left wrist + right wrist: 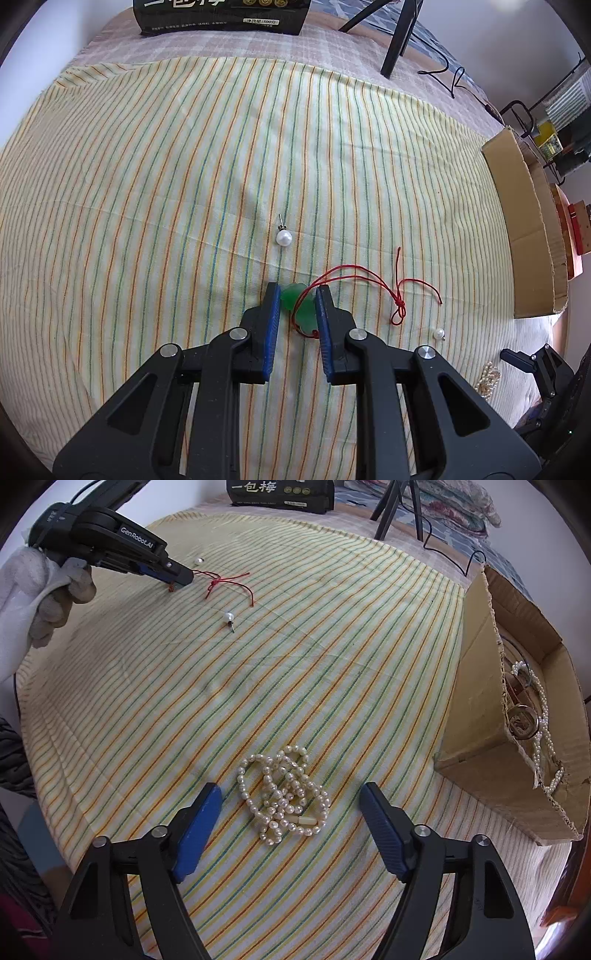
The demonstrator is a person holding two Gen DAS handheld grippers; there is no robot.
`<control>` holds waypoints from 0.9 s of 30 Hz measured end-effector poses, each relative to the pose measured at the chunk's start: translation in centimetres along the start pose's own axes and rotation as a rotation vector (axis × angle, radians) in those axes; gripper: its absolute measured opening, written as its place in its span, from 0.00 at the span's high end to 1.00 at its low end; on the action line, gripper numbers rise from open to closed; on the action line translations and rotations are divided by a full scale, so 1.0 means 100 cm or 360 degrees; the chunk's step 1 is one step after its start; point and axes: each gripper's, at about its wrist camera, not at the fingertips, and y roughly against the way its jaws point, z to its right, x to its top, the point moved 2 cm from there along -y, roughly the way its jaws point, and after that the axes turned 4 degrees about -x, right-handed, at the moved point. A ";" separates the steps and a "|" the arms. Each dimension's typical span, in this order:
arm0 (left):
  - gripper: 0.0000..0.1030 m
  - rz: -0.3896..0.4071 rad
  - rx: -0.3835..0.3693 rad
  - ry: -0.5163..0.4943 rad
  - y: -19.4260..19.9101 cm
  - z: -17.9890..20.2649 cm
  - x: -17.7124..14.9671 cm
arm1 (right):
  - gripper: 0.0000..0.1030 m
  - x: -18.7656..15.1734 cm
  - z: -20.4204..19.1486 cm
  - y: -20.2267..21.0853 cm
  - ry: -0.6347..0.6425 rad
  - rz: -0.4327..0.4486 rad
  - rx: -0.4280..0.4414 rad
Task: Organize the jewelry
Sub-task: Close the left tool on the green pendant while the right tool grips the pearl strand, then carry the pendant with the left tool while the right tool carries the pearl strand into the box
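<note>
The green pendant (300, 308) on its red cord (373, 284) is flanked by the narrowly parted jaws of the left gripper (297, 295), partly hidden; contact cannot be told. Nearer the cardboard box (476, 746), the pearl necklace (284, 794) is straddled by the wide-open right gripper (291, 794).

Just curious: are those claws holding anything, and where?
The left gripper flanks the green pendant; actual grip cannot be told. The right gripper is open, holding nothing.

Green pendant (301, 310) partly hidden between left claw (298, 295) pads; contact unclear
</note>
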 end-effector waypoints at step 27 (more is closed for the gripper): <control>0.83 0.0212 -0.0131 -0.0033 0.059 0.018 0.006 | 0.94 0.003 0.010 0.027 -0.0099 0.0085 0.0043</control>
